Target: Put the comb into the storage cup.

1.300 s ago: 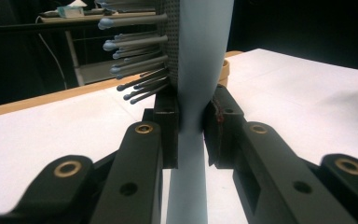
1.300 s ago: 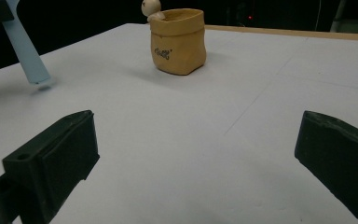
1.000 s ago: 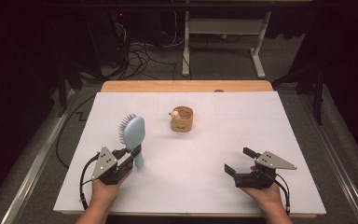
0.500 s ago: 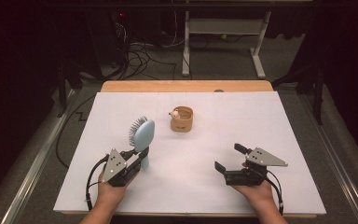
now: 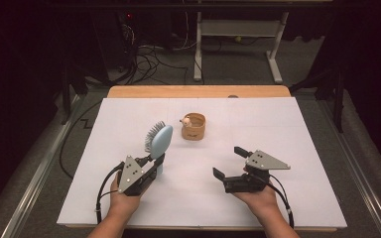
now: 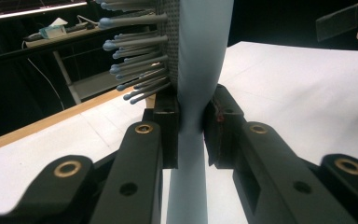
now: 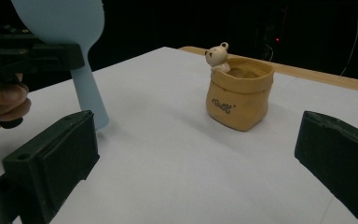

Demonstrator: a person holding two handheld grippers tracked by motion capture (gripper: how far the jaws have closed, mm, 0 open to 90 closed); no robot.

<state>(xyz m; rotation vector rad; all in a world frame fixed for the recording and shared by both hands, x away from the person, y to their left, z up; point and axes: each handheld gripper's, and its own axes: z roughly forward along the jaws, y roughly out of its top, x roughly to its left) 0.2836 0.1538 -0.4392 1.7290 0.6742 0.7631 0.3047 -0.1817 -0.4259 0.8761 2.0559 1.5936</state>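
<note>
Two grippers over the white table (image 5: 297,124), and the left gripper (image 5: 154,163) has its jaws clamped on the neck of the pale blue hairbrush (image 5: 159,141), pads pressing either side just where the handle meets the head. The brush stands nearly upright above the table's near-left part, its paddle head above the jaws, bristles facing left and away from the person in the high view. The right gripper (image 5: 230,162) hangs with jaws wide apart and nothing between them, well to the right of the brush. The brush looks like smooth matte plastic, an oval paddle with thin grey pins tipped in little blue balls. Behind both, near the table's middle, sits a small tan pot (image 5: 193,126) shaped like a sack, a cream bear peeking over its rim. The white sheet is plain and flat, a wooden edge (image 5: 198,91) showing at the far side; beyond lie grey carpet, cables and a dark room.
</note>
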